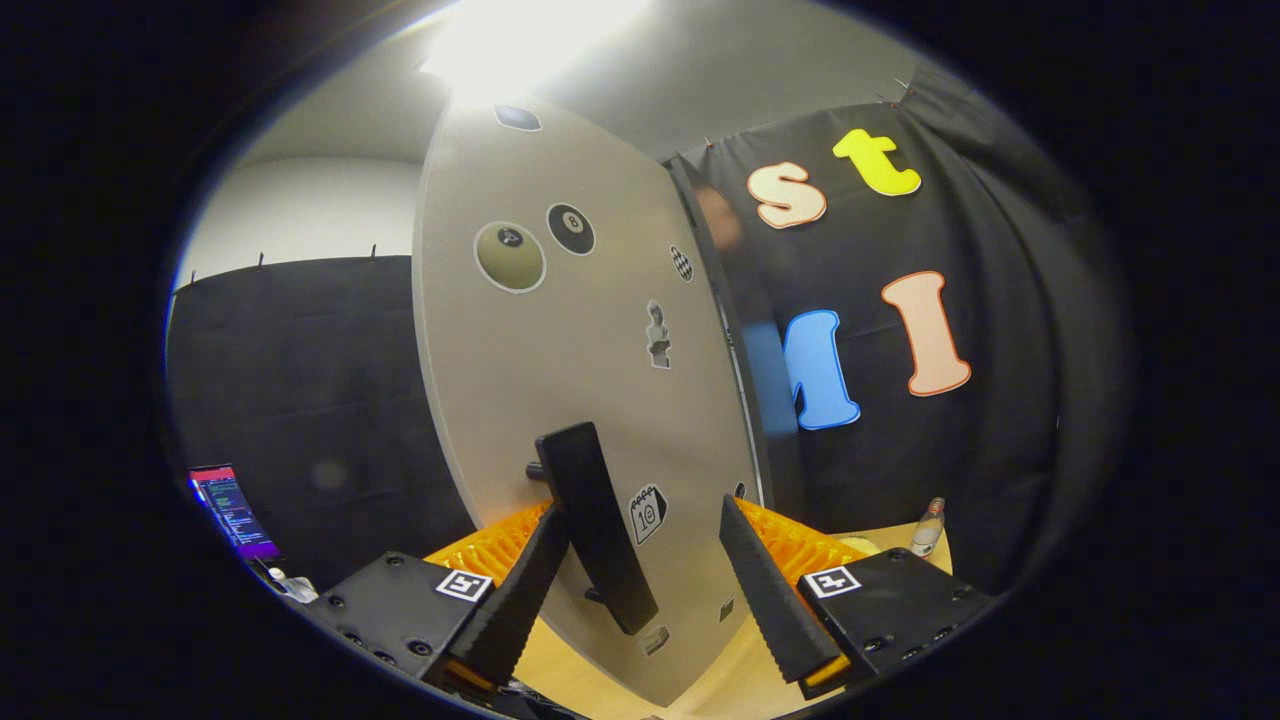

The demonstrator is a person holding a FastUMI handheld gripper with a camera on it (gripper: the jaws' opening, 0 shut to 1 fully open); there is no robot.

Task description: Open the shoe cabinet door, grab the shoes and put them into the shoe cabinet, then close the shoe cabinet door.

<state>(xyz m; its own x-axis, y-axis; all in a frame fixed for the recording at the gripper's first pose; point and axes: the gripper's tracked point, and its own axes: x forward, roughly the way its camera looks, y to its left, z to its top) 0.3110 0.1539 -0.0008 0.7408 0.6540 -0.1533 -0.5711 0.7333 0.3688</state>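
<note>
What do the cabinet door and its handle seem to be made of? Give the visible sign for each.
Cabinet door: probably painted or laminated board; flat, matte grey, stickers lying smooth on it. Handle: likely matte plastic or coated metal; dark, no shine. The open tool has it between its fingers.

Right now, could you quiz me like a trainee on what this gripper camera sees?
1. True or false: the gripper has both fingers pressed on the door handle.
2. Which stands on the table beyond the fingers: A) a bottle, B) a kettle?
3. Fill in: the grey cabinet door carries several ____.

Key: 1 false, the fingers stand apart, the handle by one of them; 2 A; 3 stickers.
</note>
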